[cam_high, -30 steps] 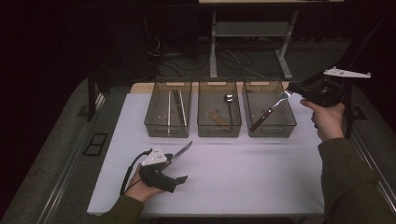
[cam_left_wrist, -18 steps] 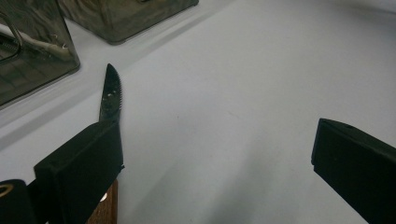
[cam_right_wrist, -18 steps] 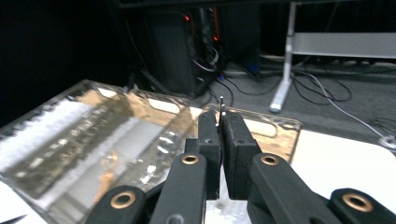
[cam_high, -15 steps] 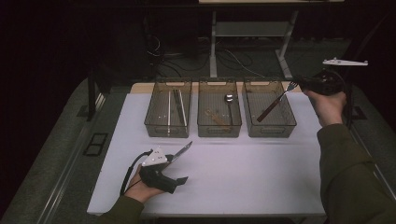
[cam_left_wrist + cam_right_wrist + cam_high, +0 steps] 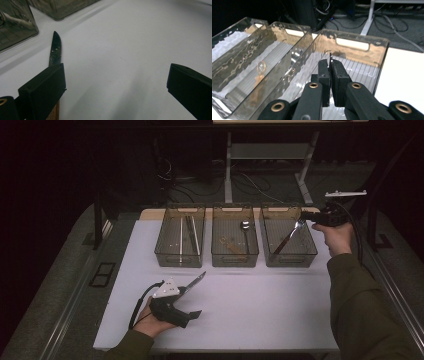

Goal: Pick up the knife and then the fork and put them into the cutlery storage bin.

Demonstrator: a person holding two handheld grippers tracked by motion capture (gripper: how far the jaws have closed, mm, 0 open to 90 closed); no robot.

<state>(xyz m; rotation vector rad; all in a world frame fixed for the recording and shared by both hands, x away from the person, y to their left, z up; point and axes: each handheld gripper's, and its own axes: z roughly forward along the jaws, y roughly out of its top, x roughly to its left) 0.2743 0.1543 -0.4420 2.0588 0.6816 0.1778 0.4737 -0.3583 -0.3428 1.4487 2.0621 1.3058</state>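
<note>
Nearest us, the left gripper [image 5: 192,295] rests on the table [image 5: 280,315] with its jaws spread wide and grasping nothing; a knife [image 5: 55,48] with a wooden handle lies beside one jaw, its tip aimed at the bins, not yet picked up. Beyond it stand three clear bins in a row. Taking the middle bin [image 5: 235,257] as our mark: it holds a spoon [image 5: 245,227] and a brownish utensil we cannot identify. The bin to its left [image 5: 177,257] holds a few long, thin pieces, too dim to name. The bin to its right [image 5: 290,257] is where our right gripper [image 5: 306,217] hangs, at the far corner, jaws clenched on the head end of a fork [image 5: 287,237] whose handle slants down into that bin — we judge it is about to be let go there. So the sorting looks well along: several pieces are already binned, the fork is all but in, and the knife is what we see left on the table.
</note>
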